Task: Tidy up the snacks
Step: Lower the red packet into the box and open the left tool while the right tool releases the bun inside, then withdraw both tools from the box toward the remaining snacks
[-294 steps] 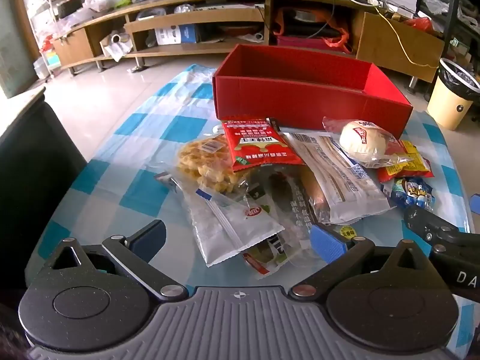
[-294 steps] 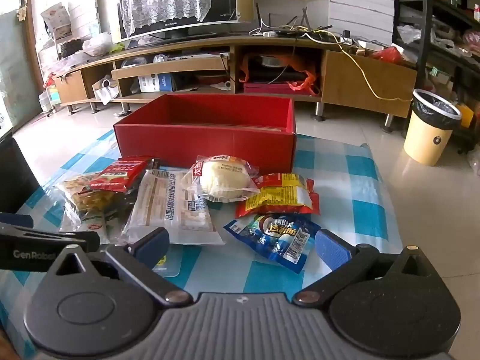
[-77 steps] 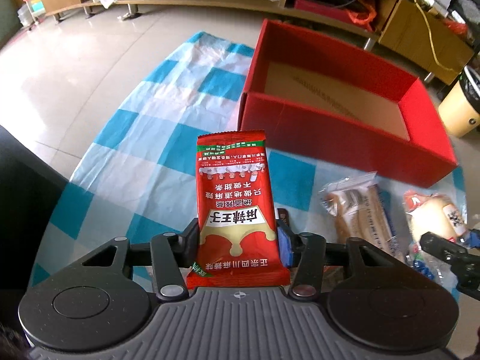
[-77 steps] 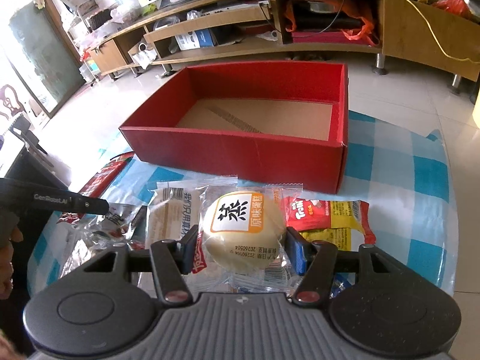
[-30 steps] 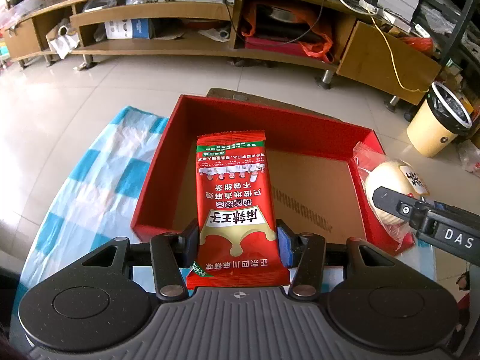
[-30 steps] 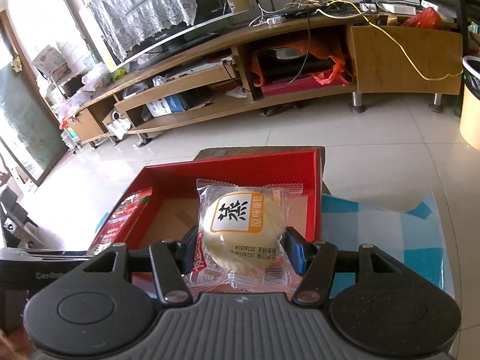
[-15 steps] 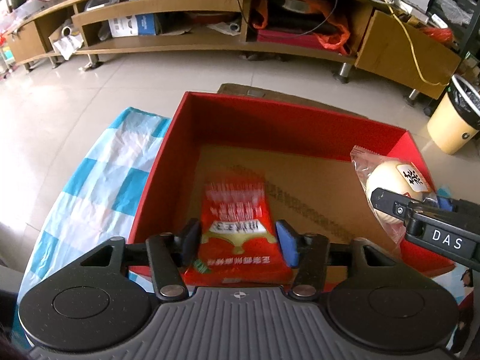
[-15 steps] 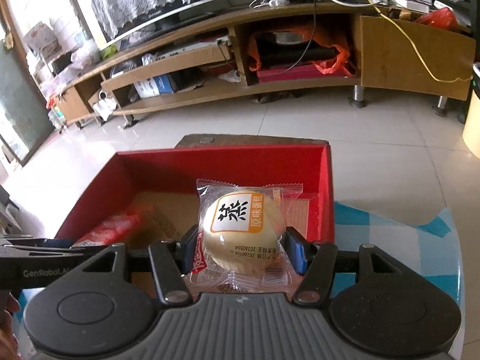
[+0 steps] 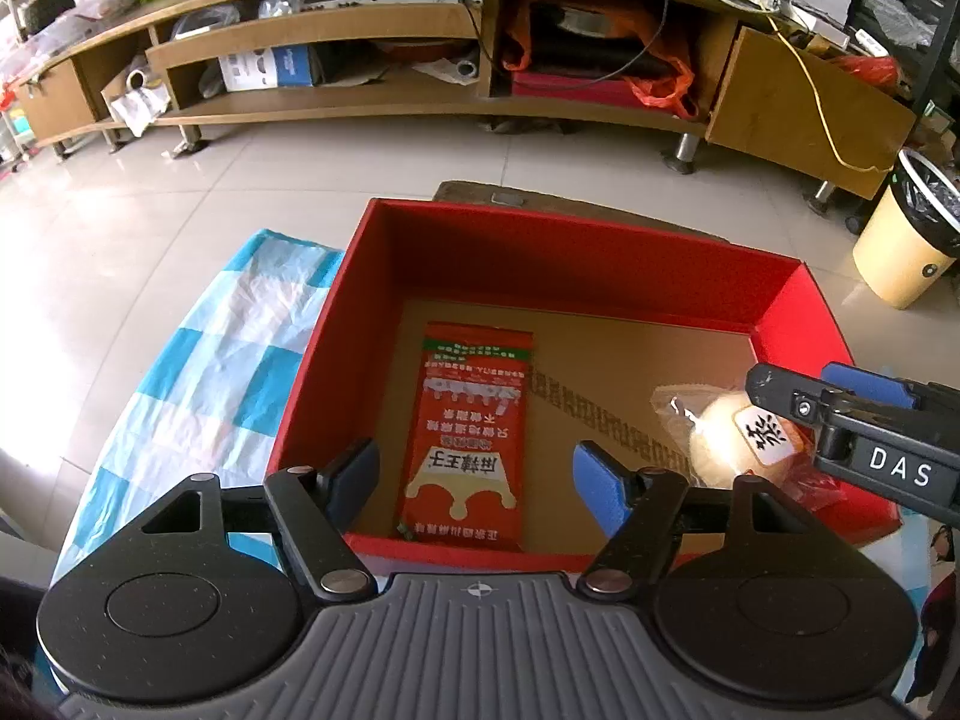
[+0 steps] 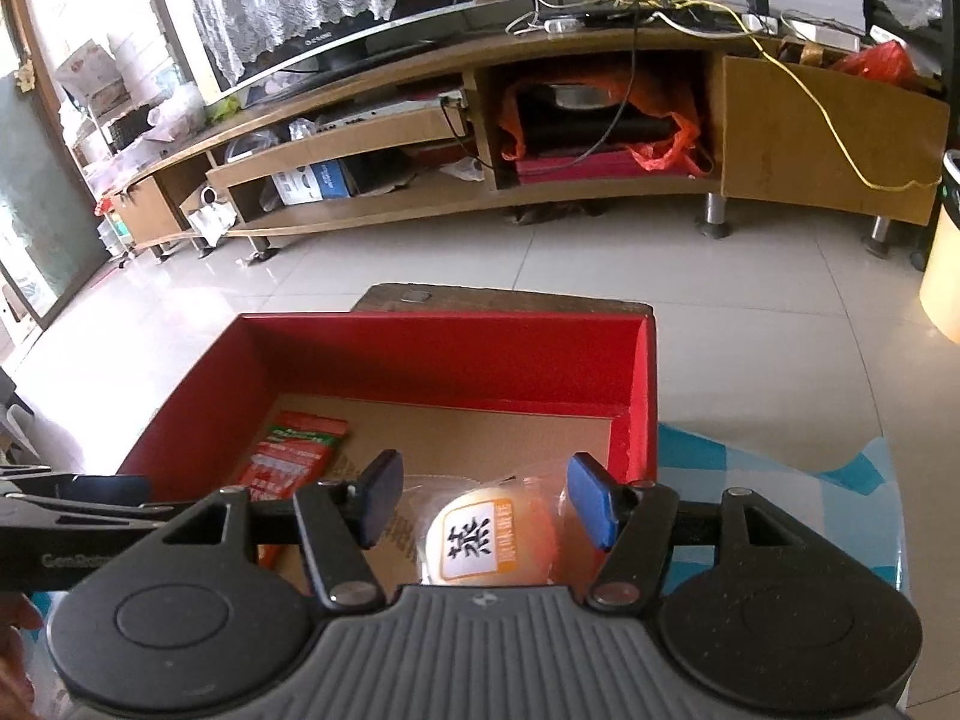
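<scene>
The red box (image 9: 576, 252) with a brown cardboard floor sits on the blue-and-white checked cloth (image 9: 198, 372). A red snack packet (image 9: 468, 432) lies flat on its floor at the left, also in the right wrist view (image 10: 294, 450). A round bun in a clear wrapper (image 9: 732, 438) lies at the box's right end (image 10: 486, 534). My left gripper (image 9: 477, 486) is open and empty above the packet. My right gripper (image 10: 480, 498) is open and empty above the bun, and shows in the left wrist view (image 9: 840, 408).
The box wall (image 10: 456, 354) stands ahead of both grippers. A long wooden TV stand (image 9: 420, 48) runs along the back across a tiled floor. A beige bin (image 9: 906, 240) stands at the right. The cloth edge (image 10: 780, 468) lies right of the box.
Both grippers have opened. The red packet dropped from my left gripper onto the box floor, and the bun dropped from my right gripper into the box's right end.
</scene>
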`<action>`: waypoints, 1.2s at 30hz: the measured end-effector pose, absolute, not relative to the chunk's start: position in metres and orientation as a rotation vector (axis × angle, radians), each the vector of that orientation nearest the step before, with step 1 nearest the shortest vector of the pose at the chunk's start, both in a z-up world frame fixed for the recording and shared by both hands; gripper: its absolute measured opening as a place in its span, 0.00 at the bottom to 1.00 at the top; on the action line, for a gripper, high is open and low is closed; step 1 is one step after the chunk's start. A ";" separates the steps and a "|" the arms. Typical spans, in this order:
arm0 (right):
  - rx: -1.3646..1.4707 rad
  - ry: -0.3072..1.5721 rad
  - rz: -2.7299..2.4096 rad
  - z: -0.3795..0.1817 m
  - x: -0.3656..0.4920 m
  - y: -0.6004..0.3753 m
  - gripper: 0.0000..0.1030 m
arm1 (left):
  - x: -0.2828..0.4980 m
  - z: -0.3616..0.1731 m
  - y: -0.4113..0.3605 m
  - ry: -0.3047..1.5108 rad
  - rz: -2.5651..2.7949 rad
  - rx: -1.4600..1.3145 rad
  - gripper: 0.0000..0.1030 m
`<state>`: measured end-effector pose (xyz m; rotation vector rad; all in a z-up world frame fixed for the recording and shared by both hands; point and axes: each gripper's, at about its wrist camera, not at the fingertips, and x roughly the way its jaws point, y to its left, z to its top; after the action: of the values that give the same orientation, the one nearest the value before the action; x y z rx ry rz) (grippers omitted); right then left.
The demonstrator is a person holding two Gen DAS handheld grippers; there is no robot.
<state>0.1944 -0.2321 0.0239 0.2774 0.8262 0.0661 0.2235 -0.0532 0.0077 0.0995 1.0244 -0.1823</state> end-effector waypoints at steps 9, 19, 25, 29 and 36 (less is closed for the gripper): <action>0.293 0.811 0.073 0.036 0.179 -0.228 0.58 | 0.206 0.019 -0.047 1.018 -0.192 0.092 0.78; 0.270 0.821 0.110 0.047 0.144 -0.218 0.59 | 0.178 0.027 -0.032 1.021 -0.196 0.077 0.80; 0.238 0.853 0.132 0.041 0.120 -0.212 0.59 | 0.159 0.025 -0.024 1.044 -0.201 0.070 0.80; 0.243 0.871 0.125 0.038 0.107 -0.215 0.59 | 0.145 0.024 -0.017 1.059 -0.202 0.057 0.80; 0.255 0.866 0.154 0.044 0.083 -0.209 0.60 | 0.122 0.024 0.006 1.086 -0.184 0.019 0.81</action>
<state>0.0826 -0.2092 0.0439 0.2550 0.8657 0.1542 0.1223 0.0065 0.0243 0.0190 1.0856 -0.1836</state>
